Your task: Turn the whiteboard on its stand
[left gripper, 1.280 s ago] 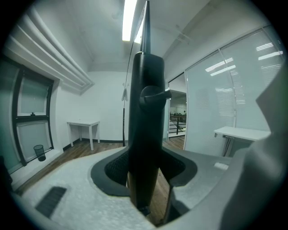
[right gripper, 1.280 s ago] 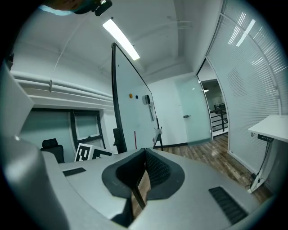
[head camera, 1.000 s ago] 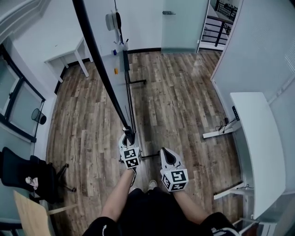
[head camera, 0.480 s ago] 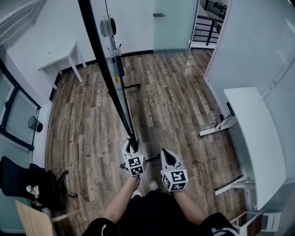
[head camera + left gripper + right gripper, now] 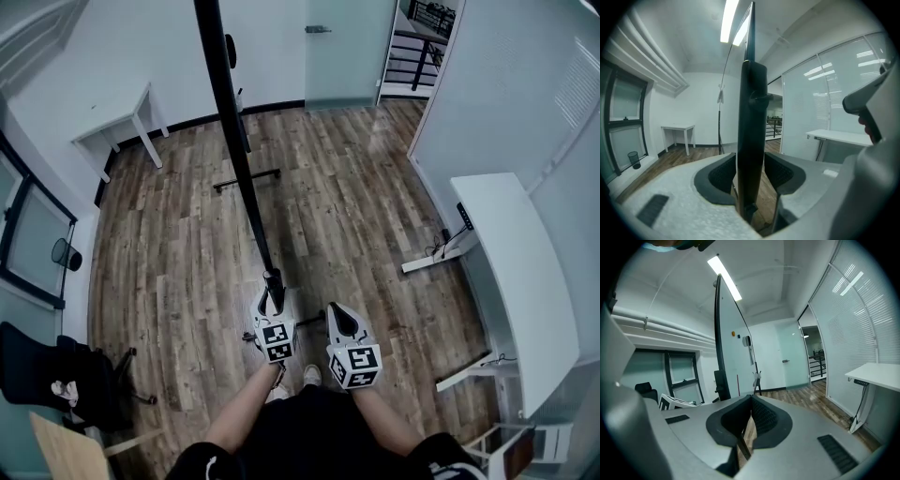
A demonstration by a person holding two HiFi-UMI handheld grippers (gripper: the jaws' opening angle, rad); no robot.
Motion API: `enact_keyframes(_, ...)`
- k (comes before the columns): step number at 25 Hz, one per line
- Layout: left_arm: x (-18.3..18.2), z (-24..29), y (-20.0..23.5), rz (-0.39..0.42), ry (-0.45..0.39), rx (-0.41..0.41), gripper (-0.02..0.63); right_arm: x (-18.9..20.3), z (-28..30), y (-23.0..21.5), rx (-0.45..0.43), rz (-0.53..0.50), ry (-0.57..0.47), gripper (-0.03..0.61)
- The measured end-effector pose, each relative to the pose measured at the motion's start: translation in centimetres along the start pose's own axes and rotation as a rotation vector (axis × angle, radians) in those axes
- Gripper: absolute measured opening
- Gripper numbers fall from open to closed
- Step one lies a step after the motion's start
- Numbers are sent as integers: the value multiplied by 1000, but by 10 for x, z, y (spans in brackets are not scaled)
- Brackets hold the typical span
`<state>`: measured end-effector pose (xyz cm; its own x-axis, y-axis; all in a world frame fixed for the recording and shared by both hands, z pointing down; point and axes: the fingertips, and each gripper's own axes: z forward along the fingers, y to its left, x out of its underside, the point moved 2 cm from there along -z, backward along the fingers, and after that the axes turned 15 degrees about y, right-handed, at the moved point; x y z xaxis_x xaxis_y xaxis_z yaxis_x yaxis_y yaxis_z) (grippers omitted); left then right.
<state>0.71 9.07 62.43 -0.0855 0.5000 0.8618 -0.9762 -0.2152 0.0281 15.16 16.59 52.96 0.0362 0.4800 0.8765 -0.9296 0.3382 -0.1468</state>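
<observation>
The whiteboard (image 5: 234, 150) appears edge-on in the head view, as a black frame rail running from the top of the picture down to my left gripper (image 5: 273, 292). Its stand's foot (image 5: 246, 178) rests on the wood floor. In the left gripper view the black frame edge (image 5: 751, 117) stands upright between the pads of the left gripper (image 5: 751, 173), which touch it on both sides while the jaws are opening slightly. My right gripper (image 5: 339, 319) hangs just right of the board's corner, shut and empty. From the right gripper (image 5: 751, 401) the board (image 5: 729, 343) rises at the left.
A long white desk (image 5: 511, 281) runs along the right wall. A small white table (image 5: 112, 127) stands at the back left. A black office chair (image 5: 56, 370) and a bin (image 5: 59, 253) sit by the left windows. A glass door (image 5: 342, 47) is at the back.
The board's far end has swung to the right, so its edge now runs steeper in the head view. My left gripper moved slightly right with the corner. The right gripper stayed put.
</observation>
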Motion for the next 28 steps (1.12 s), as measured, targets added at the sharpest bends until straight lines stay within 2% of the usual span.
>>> enact_keyframes(8,1,-21,5,-32,-20,35,196,0,3,11,-13,-14,4,12)
enact_keyframes(12,-4,-42,14,-27,-24,25,181,-3,5,21,-28,-23,0,12)
enact_keyframes(19,-30,-99,45,-81,-101,-10,54,-10,5,37,-79,-39,-7,12)
enact_keyframes(28,-51,-176,79,-80,-211,-74,29,-17,10,71,-174,-61,-25,12)
